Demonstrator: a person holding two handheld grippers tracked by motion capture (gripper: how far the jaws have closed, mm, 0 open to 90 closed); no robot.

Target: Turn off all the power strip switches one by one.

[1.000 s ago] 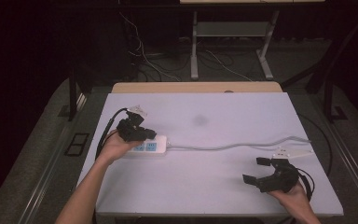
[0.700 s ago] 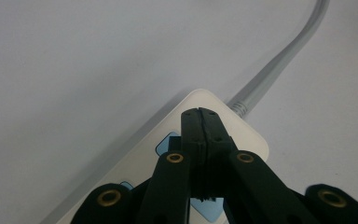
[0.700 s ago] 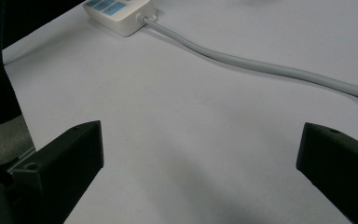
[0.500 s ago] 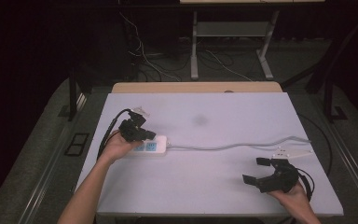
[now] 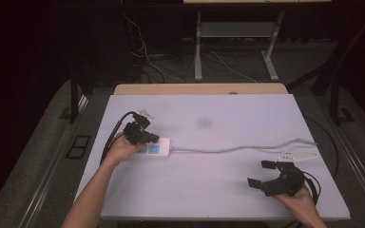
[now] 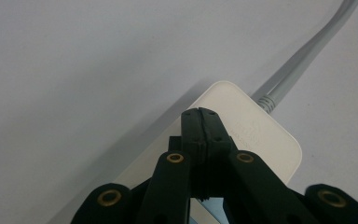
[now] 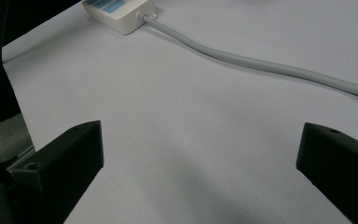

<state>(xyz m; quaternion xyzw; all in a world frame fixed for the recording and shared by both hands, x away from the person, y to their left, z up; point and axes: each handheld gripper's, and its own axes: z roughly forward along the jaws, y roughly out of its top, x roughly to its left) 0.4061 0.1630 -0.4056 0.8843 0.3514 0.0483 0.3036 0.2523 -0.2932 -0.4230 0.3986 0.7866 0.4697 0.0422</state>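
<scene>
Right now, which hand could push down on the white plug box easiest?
Left, probably. The left gripper sits over the white power strip, fingers shut. The right gripper is open, far across the table.

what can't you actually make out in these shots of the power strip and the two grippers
- Power strip sockets: left gripper view, covered by the shut left gripper; too small in high view.
- Printing on the strip: left gripper view, blurred.
- Whether those jaws touch the strip: unclear.
- Grey cable's far end: high view, too small, by the open right gripper.
</scene>
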